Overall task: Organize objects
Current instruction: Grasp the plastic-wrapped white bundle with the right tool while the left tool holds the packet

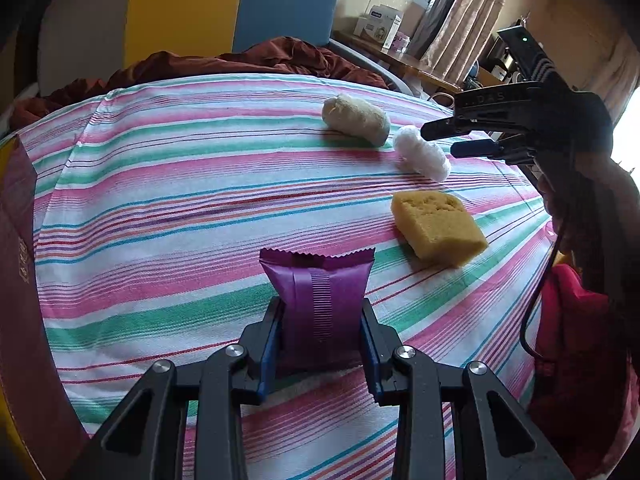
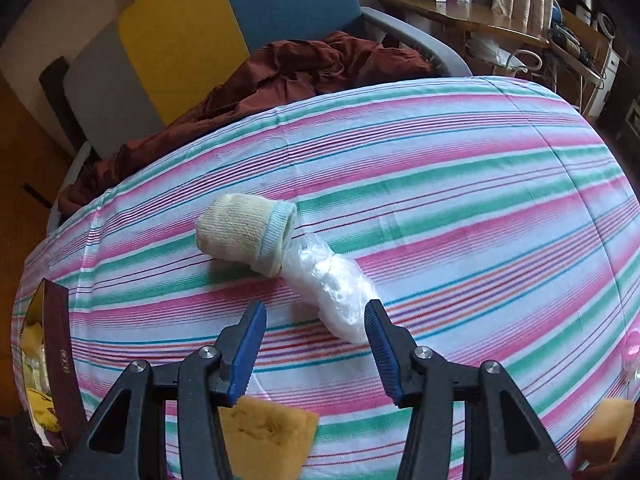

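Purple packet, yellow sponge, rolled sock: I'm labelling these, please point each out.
purple packet (image 1: pixel 316 304), left wrist view, middle of wrapper.
yellow sponge (image 1: pixel 436 228), left wrist view, top face.
rolled sock (image 2: pixel 244 232), right wrist view, ribbed body.

Right gripper (image 1: pixel 456 136) body: raised letters, only "DAS" legible, start of the word too dark to tell.
Maroon box (image 2: pixel 60 344) at left edge of striped cloth (image 2: pixel 440 184): small gold mark, too small to read.
White carton (image 1: pixel 378 24) on wooden shelf (image 1: pixel 408 60) beyond the cloth: blue label, blurred, unreadable.
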Tool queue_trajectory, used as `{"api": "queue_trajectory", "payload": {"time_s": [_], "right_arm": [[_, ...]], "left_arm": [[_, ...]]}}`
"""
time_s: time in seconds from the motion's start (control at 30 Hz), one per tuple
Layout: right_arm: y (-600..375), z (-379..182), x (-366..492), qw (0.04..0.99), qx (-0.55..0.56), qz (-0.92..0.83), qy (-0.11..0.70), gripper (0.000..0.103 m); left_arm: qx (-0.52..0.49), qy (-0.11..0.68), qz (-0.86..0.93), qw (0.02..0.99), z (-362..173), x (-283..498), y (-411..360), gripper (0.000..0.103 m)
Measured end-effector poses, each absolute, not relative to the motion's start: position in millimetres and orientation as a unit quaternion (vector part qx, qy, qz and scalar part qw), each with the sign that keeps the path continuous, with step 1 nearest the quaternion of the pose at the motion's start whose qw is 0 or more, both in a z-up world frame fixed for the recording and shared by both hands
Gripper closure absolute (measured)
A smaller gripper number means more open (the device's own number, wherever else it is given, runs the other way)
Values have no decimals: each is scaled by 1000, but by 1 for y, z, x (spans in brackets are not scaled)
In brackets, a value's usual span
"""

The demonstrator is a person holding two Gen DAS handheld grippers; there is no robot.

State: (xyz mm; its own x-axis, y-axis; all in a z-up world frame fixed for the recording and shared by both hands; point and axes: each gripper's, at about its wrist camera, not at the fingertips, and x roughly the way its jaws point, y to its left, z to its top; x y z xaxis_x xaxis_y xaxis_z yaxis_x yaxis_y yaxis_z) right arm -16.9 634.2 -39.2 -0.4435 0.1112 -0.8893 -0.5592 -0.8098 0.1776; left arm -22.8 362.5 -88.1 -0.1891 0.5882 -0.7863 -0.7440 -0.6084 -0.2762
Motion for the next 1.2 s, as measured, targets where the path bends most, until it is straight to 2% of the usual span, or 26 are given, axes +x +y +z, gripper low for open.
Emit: {"api": "queue_trajectory", "payload": {"time_s": [0.2,0.23,0.27,0.3,0.37,0.73,1.2], "right_arm": [[644,-65,-33,215,-498,814,206,51],[647,-71,-32,215,-498,812,216,54],[652,-77,-32,217,-506,804,226,62],[654,-78,-32,216,-508,802,227,66],[655,-73,-29,213,-496,812,220,68],[657,-76,-25,206,-505,808,223,68],[644,-80,-30,211,-523,811,156,70]], "left_arm": [[-467,78,765,436,-89,-24,361,67],[-467,77,766,436,-89,-24,361,67],[-466,76,766,435,-89,-24,361,67],[-466,76,767,435,-89,-24,361,67],[-465,73,768,434,-90,-24,361,67],[-451,84,778,430,-90,-19,362,67],[-447,97,793,402,-76,-11,349,67]]}}
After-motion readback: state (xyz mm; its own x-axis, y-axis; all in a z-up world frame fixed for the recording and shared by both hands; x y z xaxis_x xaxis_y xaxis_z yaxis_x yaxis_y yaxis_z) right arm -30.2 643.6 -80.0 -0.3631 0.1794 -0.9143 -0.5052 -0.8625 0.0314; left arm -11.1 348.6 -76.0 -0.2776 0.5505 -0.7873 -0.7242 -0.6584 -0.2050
